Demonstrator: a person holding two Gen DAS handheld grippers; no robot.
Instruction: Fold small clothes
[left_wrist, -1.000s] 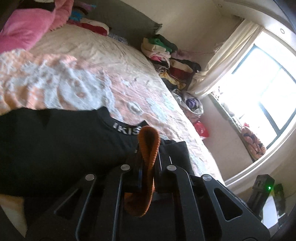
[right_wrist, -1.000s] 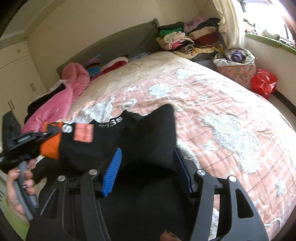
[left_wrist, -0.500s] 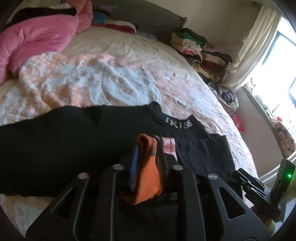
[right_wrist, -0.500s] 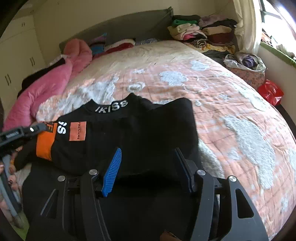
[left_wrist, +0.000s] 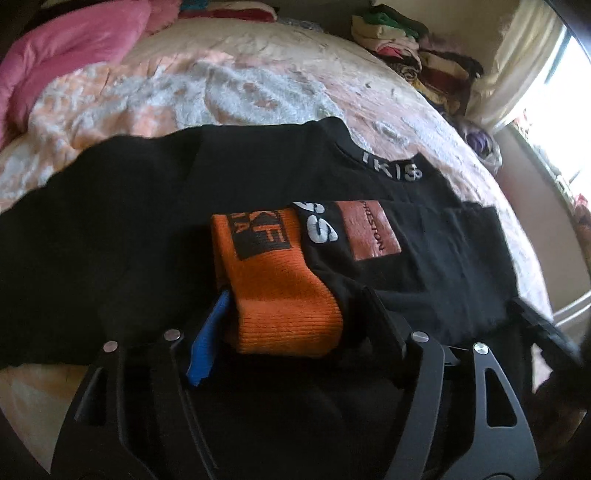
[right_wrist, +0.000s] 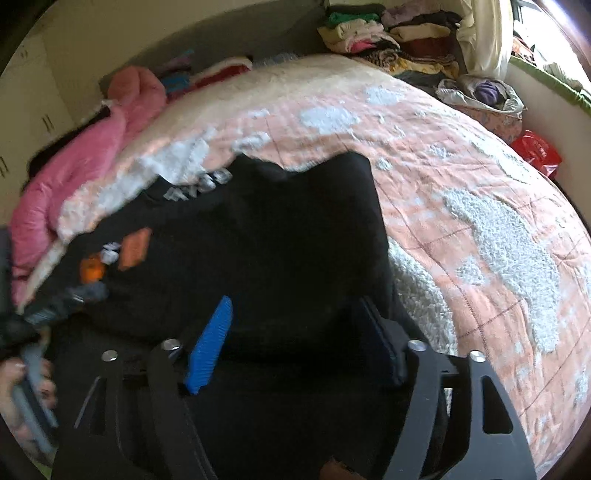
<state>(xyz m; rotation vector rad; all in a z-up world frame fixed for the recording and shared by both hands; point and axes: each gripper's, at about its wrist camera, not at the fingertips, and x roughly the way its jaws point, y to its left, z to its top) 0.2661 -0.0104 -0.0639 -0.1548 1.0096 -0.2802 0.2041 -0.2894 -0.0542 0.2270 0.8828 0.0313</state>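
Observation:
A black sweater (left_wrist: 258, 173) with white collar lettering lies on the bed, one sleeve folded across its front. That sleeve ends in an orange cuff (left_wrist: 280, 288) beside a rust patch (left_wrist: 369, 230). My left gripper (left_wrist: 291, 325) is open, its jaws either side of the cuff, which lies loose between them. My right gripper (right_wrist: 299, 332) is open over the sweater's (right_wrist: 280, 229) right side and holds nothing. The left gripper shows blurred at the right wrist view's left edge (right_wrist: 62, 299).
The bed has a peach and white quilt (right_wrist: 480, 206). A pink blanket (left_wrist: 70, 44) lies at the head. Folded clothes (right_wrist: 369, 29) are stacked at the far corner by a curtained window. A bag (right_wrist: 484, 92) and red bag (right_wrist: 535, 151) sit beside the bed.
My left gripper carried the orange cuff across the sweater, lowered it and opened. The sleeve now lies folded over the front. My right gripper stayed open and shifted slightly.

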